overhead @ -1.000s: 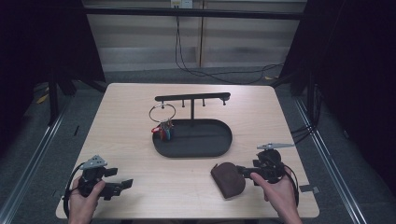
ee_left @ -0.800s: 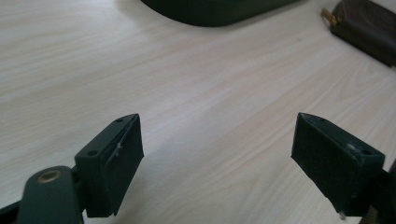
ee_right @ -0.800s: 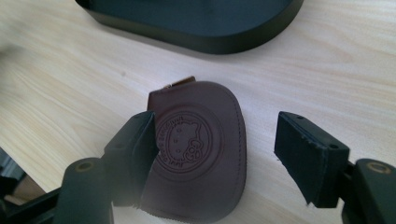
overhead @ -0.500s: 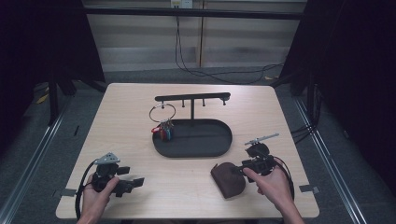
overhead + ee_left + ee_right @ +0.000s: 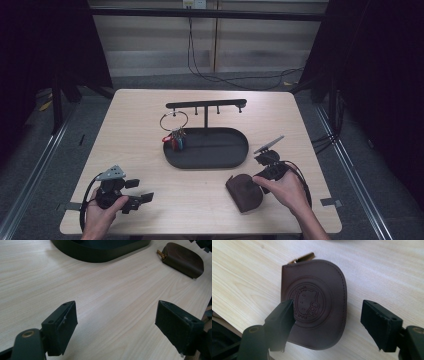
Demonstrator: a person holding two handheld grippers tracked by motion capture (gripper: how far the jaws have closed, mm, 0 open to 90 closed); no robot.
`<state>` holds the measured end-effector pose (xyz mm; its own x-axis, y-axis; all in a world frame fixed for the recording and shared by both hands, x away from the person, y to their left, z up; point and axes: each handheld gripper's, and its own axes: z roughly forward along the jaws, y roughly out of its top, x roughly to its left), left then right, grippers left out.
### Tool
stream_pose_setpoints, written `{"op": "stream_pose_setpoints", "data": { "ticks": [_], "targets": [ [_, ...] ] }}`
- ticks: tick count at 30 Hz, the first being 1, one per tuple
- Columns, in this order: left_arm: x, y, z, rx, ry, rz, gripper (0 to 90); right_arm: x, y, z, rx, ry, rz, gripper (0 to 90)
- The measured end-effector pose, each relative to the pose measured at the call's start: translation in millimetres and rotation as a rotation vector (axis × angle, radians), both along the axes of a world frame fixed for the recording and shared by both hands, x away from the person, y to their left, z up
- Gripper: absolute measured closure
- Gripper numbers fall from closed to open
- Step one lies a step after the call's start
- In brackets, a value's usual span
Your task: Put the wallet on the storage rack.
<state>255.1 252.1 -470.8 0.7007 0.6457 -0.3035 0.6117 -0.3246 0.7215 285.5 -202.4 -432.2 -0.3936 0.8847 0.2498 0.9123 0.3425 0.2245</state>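
Pouch: the brown pouch (image 5: pixel 315 302) lies flat on the table (image 5: pixel 200 200) at about 5 o'clock from the dark tray (image 5: pixel 240 150), its gold zip pull (image 5: pixel 303 258) pointing away from you.
Right gripper: your right gripper (image 5: pixel 328 325) hangs over the pouch with jaws wide, holding nothing.
Left gripper: your left gripper (image 5: pixel 116 331) sits at 7 o'clock of the table, jaws wide, empty, well apart from the pouch.
Risk, slip: one jaw is over the embossed face, the other off the rounded edge; closing like this could push the pouch sideways instead of gripping it.
Risk, thin grip: flat leather gives little to pinch; you may scrape the table.
Risk, keys: the keys (image 5: pixel 174 140) hanging from the rack (image 5: pixel 206 105) are clear.
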Motion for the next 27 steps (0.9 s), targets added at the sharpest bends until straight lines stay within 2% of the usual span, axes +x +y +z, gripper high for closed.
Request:
{"op": "stream_pose_setpoints", "data": {
  "ticks": [3,5,7,9,11,14,22,27],
  "targets": [
    [-4.4,3.5,0.5,-0.007,0.005,-0.014,16.6,4.3,6.9,-3.8,-0.044,0.029,0.041,24.9],
    [-6.4,6.0,2.0,-0.011,-0.006,-0.022,16.6,5.6,13.0,-6.3,-0.071,0.053,0.056,24.8],
    [-7.1,7.3,2.5,-0.022,-0.005,-0.013,16.6,7.8,17.0,-8.8,-0.082,0.069,0.066,26.8],
    [-6.3,8.0,2.1,-0.020,-0.001,-0.014,16.6,11.9,19.5,-13.0,-0.108,0.093,0.048,27.3],
    [-6.4,6.4,1.4,-0.007,0.003,-0.024,16.5,14.5,19.4,-15.2,-0.122,0.094,0.034,27.3],
    [-6.6,4.5,0.9,0.003,0.008,-0.038,16.4,16.4,19.0,-17.6,-0.083,0.106,0.023,30.2],
    [-5.6,7.2,1.5,0.005,0.006,-0.026,16.4,13.8,18.3,-24.8,-0.044,0.107,-0.010,31.9],
    [-6.4,6.4,1.4,-0.003,0.009,-0.026,16.4,12.4,17.9,-25.3,-0.028,0.115,-0.024,37.6]
  ]
}}
